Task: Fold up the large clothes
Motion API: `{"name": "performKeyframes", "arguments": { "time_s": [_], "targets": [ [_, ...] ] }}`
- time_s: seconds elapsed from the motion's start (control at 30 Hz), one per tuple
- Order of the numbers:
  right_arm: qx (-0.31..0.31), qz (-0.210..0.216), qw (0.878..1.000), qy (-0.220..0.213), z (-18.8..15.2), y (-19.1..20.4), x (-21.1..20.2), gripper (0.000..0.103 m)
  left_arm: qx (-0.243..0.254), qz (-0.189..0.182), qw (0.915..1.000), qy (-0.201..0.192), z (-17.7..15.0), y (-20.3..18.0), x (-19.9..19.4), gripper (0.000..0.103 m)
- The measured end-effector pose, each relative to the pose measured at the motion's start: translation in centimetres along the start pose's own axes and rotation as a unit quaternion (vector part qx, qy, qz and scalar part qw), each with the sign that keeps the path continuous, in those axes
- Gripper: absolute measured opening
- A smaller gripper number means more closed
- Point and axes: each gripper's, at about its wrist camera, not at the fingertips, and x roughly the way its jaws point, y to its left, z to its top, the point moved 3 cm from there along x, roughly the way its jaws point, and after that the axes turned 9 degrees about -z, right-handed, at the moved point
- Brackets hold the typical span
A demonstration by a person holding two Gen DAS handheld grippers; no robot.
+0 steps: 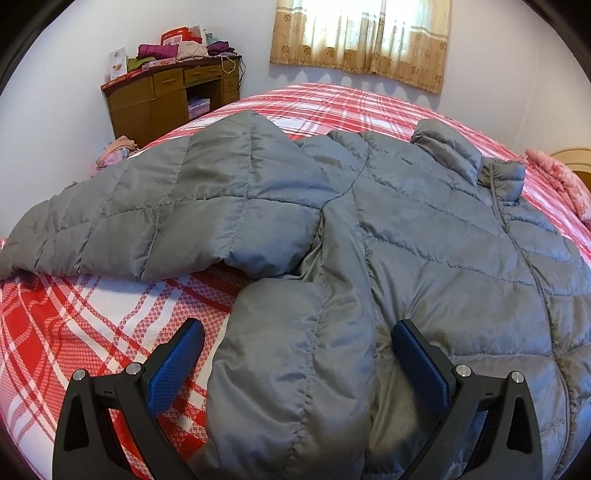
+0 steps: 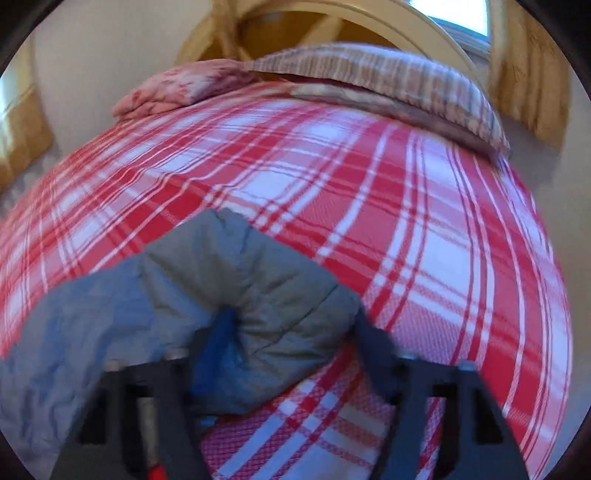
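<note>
A large grey quilted puffer jacket (image 1: 424,236) lies spread on a bed with a red and white plaid cover (image 1: 74,325). One sleeve (image 1: 147,218) stretches out to the left. My left gripper (image 1: 297,345) is open, its blue-padded fingers (image 1: 177,365) straddling a fold of the jacket's side near the hem. In the blurred right wrist view, my right gripper (image 2: 291,332) is open around a grey sleeve end (image 2: 240,288) lying on the plaid cover (image 2: 424,240).
A wooden desk (image 1: 166,99) piled with clothes stands by the far wall. A curtained window (image 1: 362,37) is behind the bed. Pillows (image 2: 369,81) and a pink floral cloth (image 2: 177,88) lie by the wooden headboard (image 2: 351,22).
</note>
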Motion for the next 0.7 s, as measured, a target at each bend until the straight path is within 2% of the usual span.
{"name": "performKeyframes", "arguments": {
  "time_s": [0.03,0.1,0.2,0.33,0.5,0.63,0.7],
  "targets": [
    [-0.009,0.02,1.0,-0.001,0.3,0.2,-0.3,0.021,0.001,0.001,1.0,0.0,0.0,0.0,0.1,0.102],
    [-0.023,0.024,0.999,-0.01,0.6,-0.1,-1.4,0.014,0.001,0.001,1.0,0.001,0.0,-0.1,0.1,0.102],
    [-0.013,0.045,0.998,-0.039,1.1,-0.3,-4.0,0.013,-0.001,-0.001,1.0,0.0,0.0,-0.2,0.2,0.102],
    [-0.017,0.095,0.992,-0.084,2.4,0.9,-9.9,0.013,-0.003,-0.004,1.0,-0.001,0.0,-0.1,0.1,0.102],
    [-0.077,0.189,0.968,-0.147,1.8,6.2,-21.9,0.013,0.006,-0.003,0.9999,0.013,0.0,-0.1,-0.7,0.102],
    [-0.138,0.268,0.938,-0.173,-2.4,11.1,-31.0,0.013,-0.018,-0.028,0.9994,0.008,-0.6,1.2,-3.7,0.102],
    [-0.179,0.311,0.916,-0.18,-5.8,14.3,-35.5,0.013,-0.037,-0.044,0.9983,-0.006,-0.9,2.5,-5.7,0.102]
  ]
}}
